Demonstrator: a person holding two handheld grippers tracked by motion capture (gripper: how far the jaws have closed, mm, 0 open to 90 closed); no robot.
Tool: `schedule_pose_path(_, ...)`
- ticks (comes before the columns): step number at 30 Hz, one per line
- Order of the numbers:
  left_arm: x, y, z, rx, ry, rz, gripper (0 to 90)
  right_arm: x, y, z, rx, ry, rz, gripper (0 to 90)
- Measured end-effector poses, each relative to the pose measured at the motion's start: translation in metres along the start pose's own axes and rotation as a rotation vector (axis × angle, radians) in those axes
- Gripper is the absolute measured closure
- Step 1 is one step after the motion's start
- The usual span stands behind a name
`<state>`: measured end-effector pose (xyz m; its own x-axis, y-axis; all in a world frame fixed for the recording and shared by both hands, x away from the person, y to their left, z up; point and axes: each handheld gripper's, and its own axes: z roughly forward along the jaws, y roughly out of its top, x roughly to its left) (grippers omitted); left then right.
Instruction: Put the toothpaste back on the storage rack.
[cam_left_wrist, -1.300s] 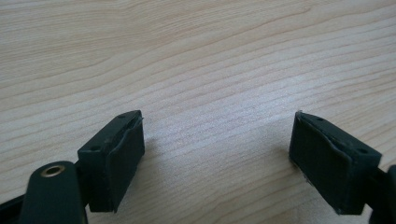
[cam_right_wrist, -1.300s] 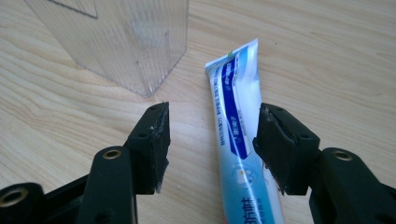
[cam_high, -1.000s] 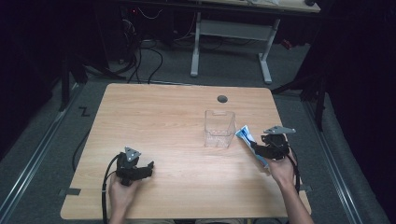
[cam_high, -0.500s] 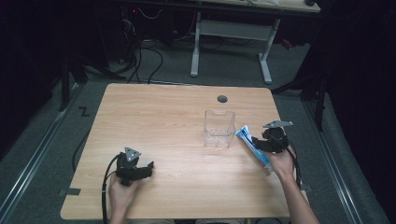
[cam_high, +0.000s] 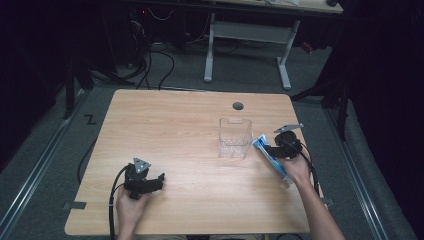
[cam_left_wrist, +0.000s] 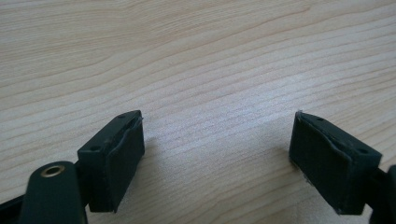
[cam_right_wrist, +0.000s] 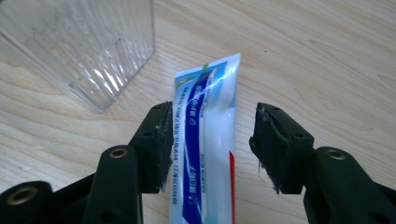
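Note:
A blue and white toothpaste tube (cam_high: 274, 161) lies on the wooden table (cam_high: 175, 125), right of a clear plastic container (cam_high: 235, 137). My right gripper (cam_high: 271, 150) straddles the tube. In the right gripper view the tube (cam_right_wrist: 205, 130) runs between the jaws of the right gripper (cam_right_wrist: 210, 140). One pad sits at the tube's edge and the other stands clear, so the gripper is open. Its jaws have just been closing a little. The container's corner (cam_right_wrist: 84, 46) is just ahead of them. My left gripper (cam_high: 159, 181) rests open near the front left, with bare wood between the jaws of the left gripper (cam_left_wrist: 217, 154).
A round cable hole (cam_high: 238, 106) sits in the table near its far edge. Beyond the table stand a white desk frame (cam_high: 247, 35) and cables on the floor. The tube's tail reaches close to the table's right edge.
My right gripper has shifted slightly toward the container, along the tube. The left hand and the container have stayed in place.

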<state>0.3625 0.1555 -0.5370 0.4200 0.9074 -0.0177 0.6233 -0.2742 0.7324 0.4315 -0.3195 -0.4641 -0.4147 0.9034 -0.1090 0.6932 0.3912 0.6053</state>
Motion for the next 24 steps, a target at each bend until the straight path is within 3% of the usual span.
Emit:
schedule_pose_path(7, 0.000, 0.000, 0.000, 0.000, 0.000, 0.000, 18.4, 0.009, 0.007, 0.009, 0.038, 0.006, -0.041, 46.9)
schedule_pose_path(24, 0.000, 0.000, 0.000, 0.000, 0.000, 0.000, 18.4, 0.012, 0.008, 0.029, 0.124, -0.013, -0.048, 46.3)
